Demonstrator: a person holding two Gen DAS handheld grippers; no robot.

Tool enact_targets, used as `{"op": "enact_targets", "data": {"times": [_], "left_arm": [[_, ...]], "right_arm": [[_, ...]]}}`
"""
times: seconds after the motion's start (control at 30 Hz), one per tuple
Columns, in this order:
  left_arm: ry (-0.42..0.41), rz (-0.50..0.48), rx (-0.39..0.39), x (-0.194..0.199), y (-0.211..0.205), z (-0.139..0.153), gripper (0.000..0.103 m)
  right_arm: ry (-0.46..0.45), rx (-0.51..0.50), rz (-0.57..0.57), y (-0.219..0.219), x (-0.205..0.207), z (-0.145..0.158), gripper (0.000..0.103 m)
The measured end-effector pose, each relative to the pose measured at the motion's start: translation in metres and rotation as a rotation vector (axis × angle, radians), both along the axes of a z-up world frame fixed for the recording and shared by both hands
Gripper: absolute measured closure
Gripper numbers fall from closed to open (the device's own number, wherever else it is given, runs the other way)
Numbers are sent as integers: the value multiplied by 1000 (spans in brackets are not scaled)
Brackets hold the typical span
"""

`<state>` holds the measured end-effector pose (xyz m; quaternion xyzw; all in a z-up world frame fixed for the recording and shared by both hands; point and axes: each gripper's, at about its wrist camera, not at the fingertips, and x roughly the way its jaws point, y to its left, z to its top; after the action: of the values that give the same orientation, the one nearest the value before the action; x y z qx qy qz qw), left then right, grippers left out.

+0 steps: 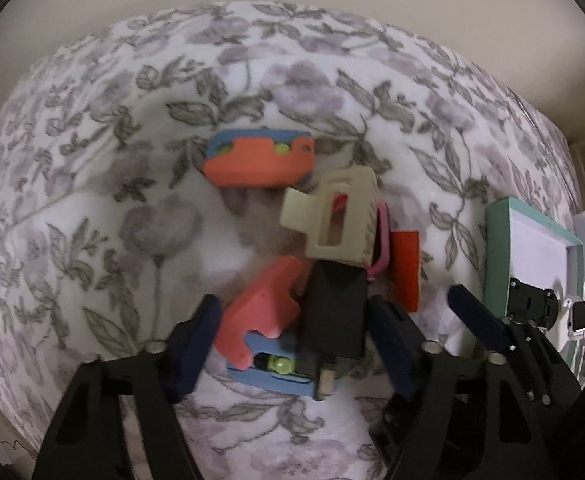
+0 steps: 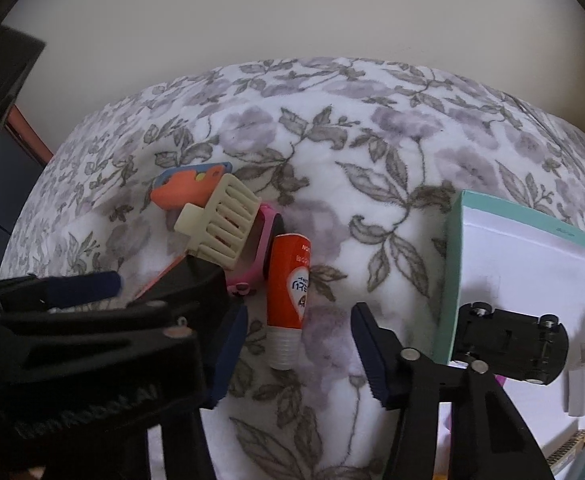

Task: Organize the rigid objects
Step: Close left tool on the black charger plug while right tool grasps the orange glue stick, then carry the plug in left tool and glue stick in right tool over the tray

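My left gripper (image 1: 292, 336) straddles the coral-and-blue plastic clip (image 1: 258, 326) and the black plug adapter (image 1: 334, 320) lying on the flowered fleece blanket (image 1: 92, 200), its jaws half-spread and seemingly not yet pressing on either, though blur makes contact hard to judge. My right gripper (image 2: 298, 350) stands part-open around the orange glue stick (image 2: 290, 288), pads apart from it. Both are presumably bound for the white-lined teal cardboard box (image 2: 450, 280), which already holds a black toy car (image 2: 508, 344).

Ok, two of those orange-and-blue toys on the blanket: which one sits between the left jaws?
The near orange-and-blue toy, lying beside the black plug between the left jaws. The other toy lies alone farther up the blanket.
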<state>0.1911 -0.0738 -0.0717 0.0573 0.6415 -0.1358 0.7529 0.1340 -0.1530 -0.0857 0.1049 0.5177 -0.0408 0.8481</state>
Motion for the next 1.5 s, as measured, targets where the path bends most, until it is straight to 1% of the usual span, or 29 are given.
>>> {"op": "enact_targets", "data": {"times": [0.13, 0.17, 0.2, 0.23, 0.3, 0.4, 0.43, 0.5, 0.87, 1.0, 1.1, 1.2, 1.3, 1.37, 1.5], "left_arm": [[-9, -17, -8, -3, -3, -1, 47], [-11, -22, -16, -4, -4, 0, 53], [-11, -24, -26, -5, -5, 0, 56], [-11, -26, -34, -6, -4, 1, 58], [-13, -39, -38, -8, -6, 2, 63], [-13, -48, -44, -9, -8, 2, 66], [-12, -51, -46, -9, -11, 2, 67], [-10, -54, -46, -11, -11, 3, 72], [-23, -58, -33, -9, -8, 3, 73], [-38, -56, -32, -7, -7, 9, 73], [-65, -44, -48, -5, -2, 22, 73], [-114, -44, -42, -5, 1, 37, 73], [-132, -38, -59, -5, 4, 47, 73], [-152, -35, -70, -5, 5, 55, 73], [-208, -29, -111, -9, 7, 79, 73]], "right_arm": [[-13, 42, -3, -1, 0, -2, 67], [-17, 51, -5, -2, 0, -2, 69], [-18, 58, -9, -3, 0, -3, 74], [-14, 68, -16, -4, 0, -4, 76], [-13, 85, -17, -6, 0, -6, 76], [-11, 80, -17, -6, -1, -5, 77], [-12, 79, -14, -5, -1, -5, 79], [-10, 76, -13, -4, -1, -4, 80], [-22, 90, -31, -4, -2, -5, 80], [-28, 85, -29, -4, -3, -1, 80], [-37, 103, -32, -7, -4, 3, 80], [-38, 95, -30, -9, -5, 7, 81], [-44, 106, -29, -11, -5, 10, 81], [-54, 105, -35, -14, -7, 16, 81], [-107, 113, -55, -25, -11, 42, 81]]}}
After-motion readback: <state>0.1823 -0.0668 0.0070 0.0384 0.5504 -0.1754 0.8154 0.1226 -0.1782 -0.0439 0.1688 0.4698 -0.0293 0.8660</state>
